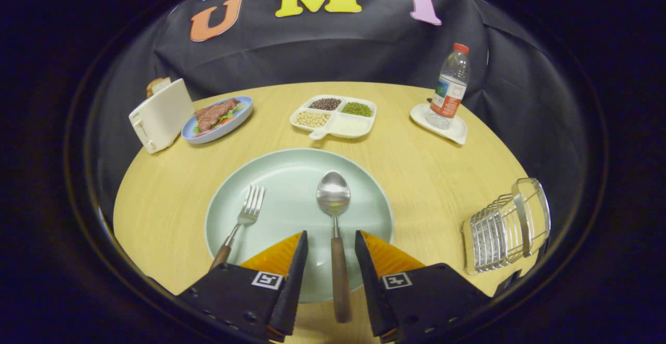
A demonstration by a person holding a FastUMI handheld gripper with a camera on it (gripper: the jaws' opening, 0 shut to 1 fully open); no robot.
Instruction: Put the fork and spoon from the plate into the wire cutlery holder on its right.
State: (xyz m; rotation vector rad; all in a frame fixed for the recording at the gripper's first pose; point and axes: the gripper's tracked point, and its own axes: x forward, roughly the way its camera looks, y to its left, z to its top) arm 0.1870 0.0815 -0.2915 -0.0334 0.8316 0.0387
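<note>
Pale-green plate is holding both fork and spoon; nothing transferred yet. Gripper is straddling the spoon handle, fingers spread, not touching. Wire cutlery holder is waiting at right.

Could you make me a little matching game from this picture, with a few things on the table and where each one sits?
Things:
1. spoon
2. fork
3. bottle
4. toaster

Places:
A. on a small white tray
B. handle between the open claw's fingers
C. beside the blue plate of food
D. on the green plate, left of the claw

Pairs: 1-B, 2-D, 3-A, 4-C
</note>
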